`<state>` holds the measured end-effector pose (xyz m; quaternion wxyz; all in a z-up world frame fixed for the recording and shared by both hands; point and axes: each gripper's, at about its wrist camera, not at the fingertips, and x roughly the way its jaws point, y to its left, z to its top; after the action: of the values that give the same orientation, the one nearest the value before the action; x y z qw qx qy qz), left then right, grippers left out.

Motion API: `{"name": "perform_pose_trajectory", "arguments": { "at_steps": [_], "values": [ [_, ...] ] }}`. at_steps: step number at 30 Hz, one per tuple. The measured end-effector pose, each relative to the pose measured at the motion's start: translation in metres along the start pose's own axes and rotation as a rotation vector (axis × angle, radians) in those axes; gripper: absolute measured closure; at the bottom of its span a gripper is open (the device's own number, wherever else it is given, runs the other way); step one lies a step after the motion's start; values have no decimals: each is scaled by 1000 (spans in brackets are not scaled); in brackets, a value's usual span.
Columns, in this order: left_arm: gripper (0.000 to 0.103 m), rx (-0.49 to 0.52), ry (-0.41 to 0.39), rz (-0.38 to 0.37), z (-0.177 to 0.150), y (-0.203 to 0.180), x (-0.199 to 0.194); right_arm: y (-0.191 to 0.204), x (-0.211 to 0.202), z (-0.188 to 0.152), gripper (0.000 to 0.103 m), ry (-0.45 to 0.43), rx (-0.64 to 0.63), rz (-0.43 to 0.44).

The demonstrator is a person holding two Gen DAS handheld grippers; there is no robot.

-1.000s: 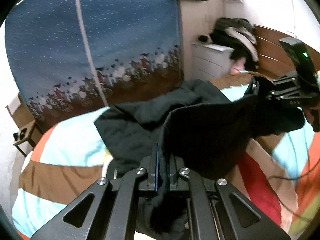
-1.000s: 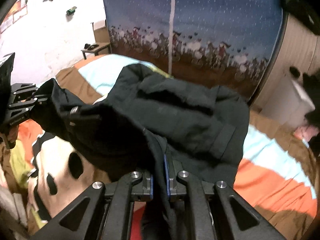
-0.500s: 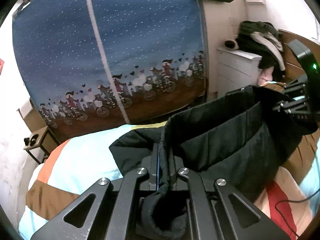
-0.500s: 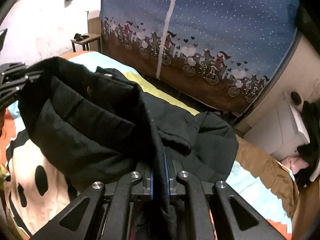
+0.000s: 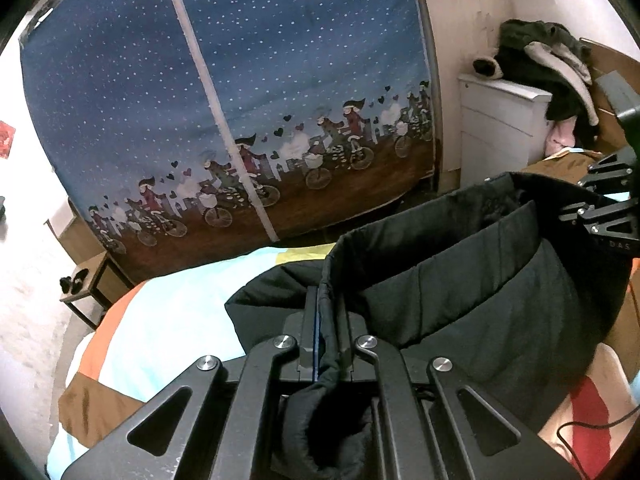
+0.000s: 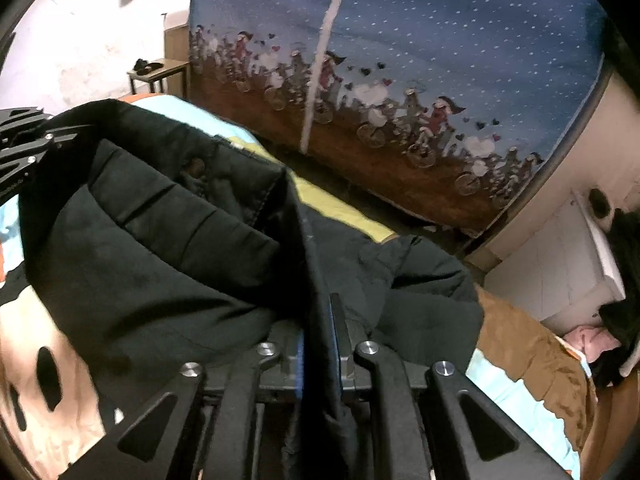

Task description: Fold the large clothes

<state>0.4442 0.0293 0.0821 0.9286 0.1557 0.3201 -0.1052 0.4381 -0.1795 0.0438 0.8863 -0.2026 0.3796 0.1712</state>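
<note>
both grippers are clamped narrow on a black padded coat [image 5: 460, 300]. the left gripper [image 5: 328, 320] pinches a rolled hem or edge that runs straight between its fingers, and the right gripper [image 6: 320, 320] bites another part of the same edge, so the stretch between them hangs as a slack band. holding two spaced points like this seems meant to spread the coat so a fold line can form between the hands. in the right view the left gripper shows at the far left, buried in fabric; in the left view the right one sits at the far right.

the coat is lifted over the bed [image 5: 168, 320], its upper part in the air and its lower part trailing onto the striped cover toward the bed's far edge, near the blue curtain [image 5: 280, 80]. a white cabinet [image 5: 500, 128] with clothes on top stands past the bed's far right corner. the fold looks unfinished: the bulk is still bunched.
</note>
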Motion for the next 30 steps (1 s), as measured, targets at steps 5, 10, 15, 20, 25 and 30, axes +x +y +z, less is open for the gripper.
{"name": "perform_pose_trajectory", "arguments": {
  "at_steps": [5,10,15,20,25,30],
  "values": [
    [101,12,13,46,2,-4,22,-7,15,7,90,-22,20,-16],
    [101,14,51,97,4,-7,59,-7,34,13,81,-2,-27,-76],
    [101,-9,89,110,2,-4,84,-30,2,12,61,-129,48,-54],
    [101,11,104,120,0,-5,87,-52,-44,-9,26,-300,104,-58],
    [99,-53,95,23,-2,4,74,-35,-47,-46,21,-273,43,-61],
    [78,-153,25,-75,-4,26,51,-36,-24,-68,19,-167,56,-101]
  ]
}}
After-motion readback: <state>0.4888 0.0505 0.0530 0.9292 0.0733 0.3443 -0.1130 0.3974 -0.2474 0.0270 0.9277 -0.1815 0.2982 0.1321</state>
